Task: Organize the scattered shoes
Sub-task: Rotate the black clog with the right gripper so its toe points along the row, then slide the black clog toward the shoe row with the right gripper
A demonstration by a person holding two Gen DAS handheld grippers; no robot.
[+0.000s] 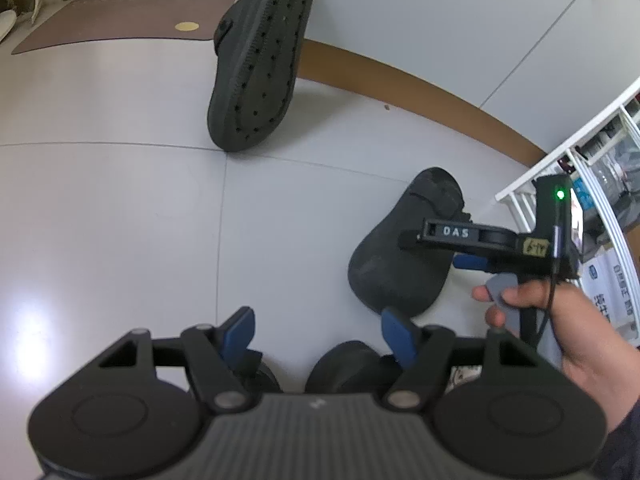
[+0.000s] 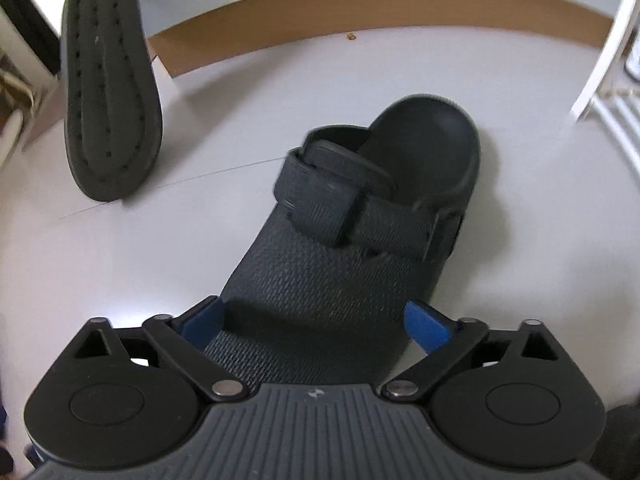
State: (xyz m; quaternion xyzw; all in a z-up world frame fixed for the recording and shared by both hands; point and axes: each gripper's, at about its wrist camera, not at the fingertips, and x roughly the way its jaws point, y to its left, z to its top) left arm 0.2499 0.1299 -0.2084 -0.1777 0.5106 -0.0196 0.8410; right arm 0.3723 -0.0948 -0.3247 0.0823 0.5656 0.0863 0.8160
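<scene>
Clog [image 2: 352, 216] sits upright on the floor, toe between the wide-open right hand-held gripper [image 2: 320, 320] fingers, untouched. Left hand-held gripper [image 1: 316, 336] hangs half-open, empty. Second clog [image 2: 108, 92] leans against the wall, left of it.

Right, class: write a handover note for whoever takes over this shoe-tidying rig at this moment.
Left claw: open, empty, above the floor.
Right claw: open, straddling the toe end of the upright clog, not gripping it.
Second clog: stands on end, sole outward, against the wall.
Done: nothing paired yet.
Left: grip the upright clog, then set both clogs side by side.
</scene>
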